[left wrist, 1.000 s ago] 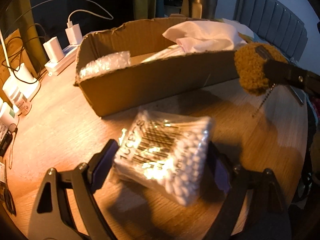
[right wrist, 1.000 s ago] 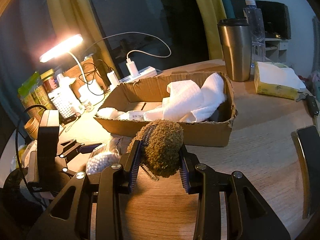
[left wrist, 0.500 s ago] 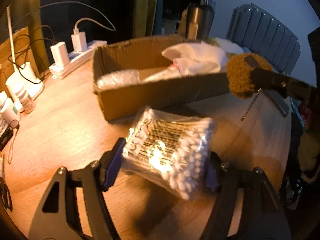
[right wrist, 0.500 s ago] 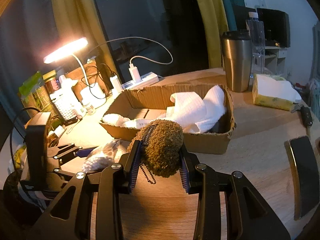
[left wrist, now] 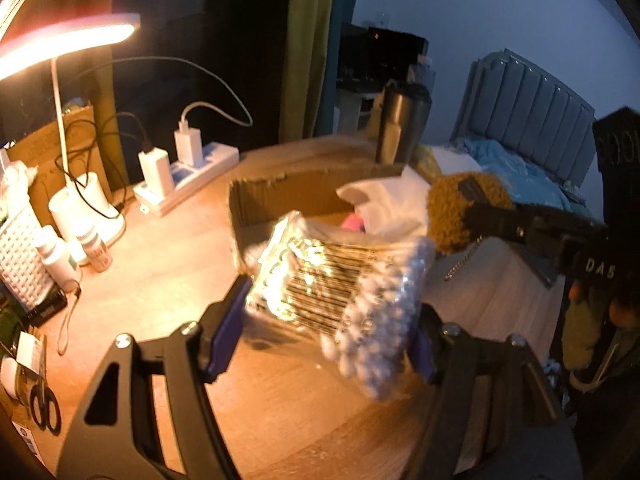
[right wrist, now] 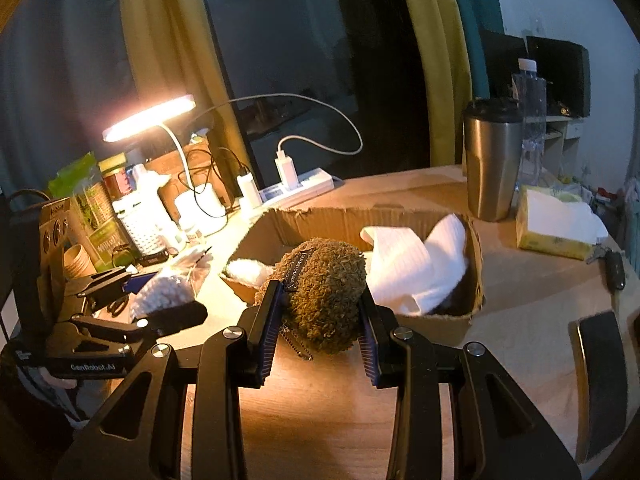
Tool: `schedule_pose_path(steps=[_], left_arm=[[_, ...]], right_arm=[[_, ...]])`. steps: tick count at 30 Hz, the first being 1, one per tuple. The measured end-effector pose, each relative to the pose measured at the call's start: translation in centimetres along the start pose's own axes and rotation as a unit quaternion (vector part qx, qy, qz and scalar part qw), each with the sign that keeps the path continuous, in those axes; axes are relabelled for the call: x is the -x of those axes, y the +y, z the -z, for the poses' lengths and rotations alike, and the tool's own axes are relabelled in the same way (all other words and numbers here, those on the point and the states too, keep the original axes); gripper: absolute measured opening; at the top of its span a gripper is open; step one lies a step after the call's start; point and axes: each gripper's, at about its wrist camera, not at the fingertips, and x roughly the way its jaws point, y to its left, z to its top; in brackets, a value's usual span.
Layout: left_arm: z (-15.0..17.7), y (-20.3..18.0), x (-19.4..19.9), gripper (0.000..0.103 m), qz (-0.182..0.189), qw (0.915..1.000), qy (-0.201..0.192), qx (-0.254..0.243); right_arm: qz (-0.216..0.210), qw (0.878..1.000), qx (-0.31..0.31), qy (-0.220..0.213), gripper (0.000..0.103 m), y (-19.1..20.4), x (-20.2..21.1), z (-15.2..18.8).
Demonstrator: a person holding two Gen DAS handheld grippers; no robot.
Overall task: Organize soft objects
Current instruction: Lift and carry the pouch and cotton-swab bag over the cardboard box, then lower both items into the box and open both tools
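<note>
My left gripper (left wrist: 328,308) is shut on a clear bag of cotton swabs (left wrist: 340,296) and holds it in the air, just in front of the near corner of the open cardboard box (left wrist: 280,196). My right gripper (right wrist: 320,300) is shut on a brown fuzzy plush (right wrist: 324,292) with a small chain hanging under it, held off the table before the box's (right wrist: 332,220) front wall. White cloth (right wrist: 408,264) and a pale bag (right wrist: 248,272) lie inside the box. In the right wrist view the swab bag (right wrist: 160,292) shows at the left.
A lit desk lamp (right wrist: 148,116), a power strip with chargers (right wrist: 296,188), small bottles and a white basket (left wrist: 20,264) crowd the left. A steel tumbler (right wrist: 492,160), tissue pack (right wrist: 552,228), keys (right wrist: 612,268) and a dark phone (right wrist: 600,380) sit right. Scissors (left wrist: 44,408) lie near the left edge.
The left gripper tightened on the swab bag, lifted it off the table and carried it toward the box. The right gripper rose slightly with the plush.
</note>
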Motion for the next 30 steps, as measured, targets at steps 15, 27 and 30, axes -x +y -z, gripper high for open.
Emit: schedule_pose_path(steps=[15, 27, 30], left_arm=[[-4.5, 1.4, 1.2, 0.070, -0.015, 0.9982, -0.051, 0.030], [-6.7, 3.1, -2.2, 0.070, -0.038, 0.9968, -0.042, 0.056], [-6.9, 3.2, -3.4, 0.070, -0.038, 0.9971, -0.035, 0.056]], right_arm=[[-0.004, 1.000, 0.012, -0.026, 0.037, -0.1, -0.3, -3.1], [-0.014, 1.000, 0.010, -0.022, 0.037, -1.3, -2.8, -4.8], [-0.016, 1.000, 0.008, -0.018, 0.037, -1.7, -3.6, -5.1]])
